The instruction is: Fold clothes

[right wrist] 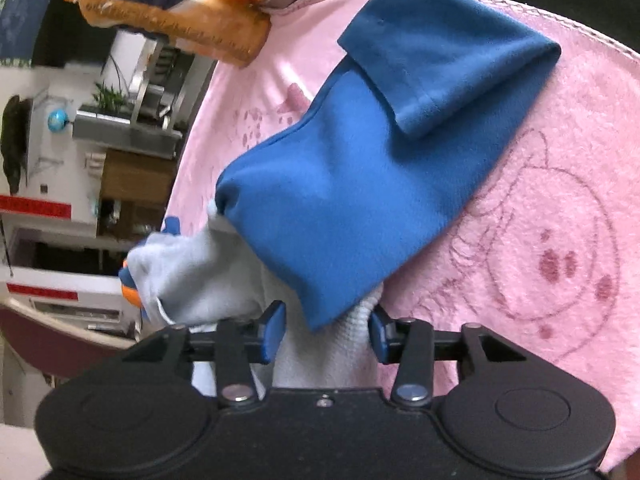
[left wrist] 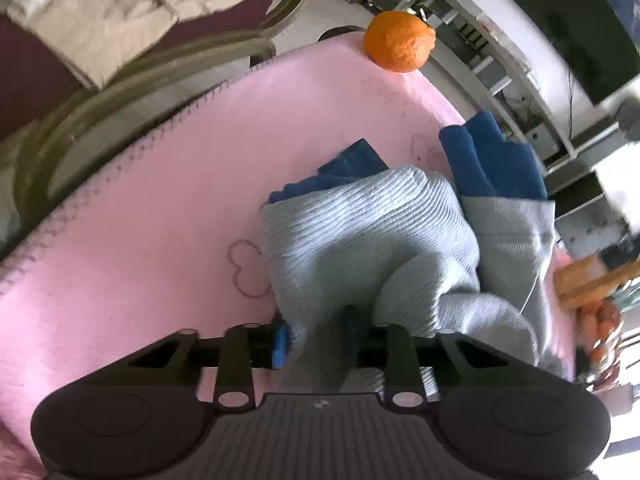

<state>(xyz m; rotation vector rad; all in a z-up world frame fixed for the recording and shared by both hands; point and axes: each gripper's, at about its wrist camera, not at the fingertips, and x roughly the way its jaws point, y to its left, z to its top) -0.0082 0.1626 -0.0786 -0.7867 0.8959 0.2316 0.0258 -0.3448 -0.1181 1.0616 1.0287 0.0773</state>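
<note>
A pale grey-blue ribbed garment point(left wrist: 360, 232) with dark blue sleeves point(left wrist: 496, 160) lies bunched on a pink towel point(left wrist: 160, 200). My left gripper point(left wrist: 324, 340) is buried in its near folds and shut on the cloth; only one blue pad point(left wrist: 280, 344) shows. In the right wrist view a dark blue sleeve point(right wrist: 360, 200) with a folded cuff stretches away over the pink towel point(right wrist: 540, 200). The pale cloth point(right wrist: 192, 276) trails to the left. My right gripper point(right wrist: 326, 336) has pale ribbed fabric pinched between its blue pads point(right wrist: 272, 332).
An orange point(left wrist: 399, 40) sits at the far edge of the towel. A bottle of orange drink point(right wrist: 176, 16) lies at another edge. A chair frame point(left wrist: 120, 92) with beige cloth point(left wrist: 120, 8) stands beyond. Shelves and cabinets fill the background.
</note>
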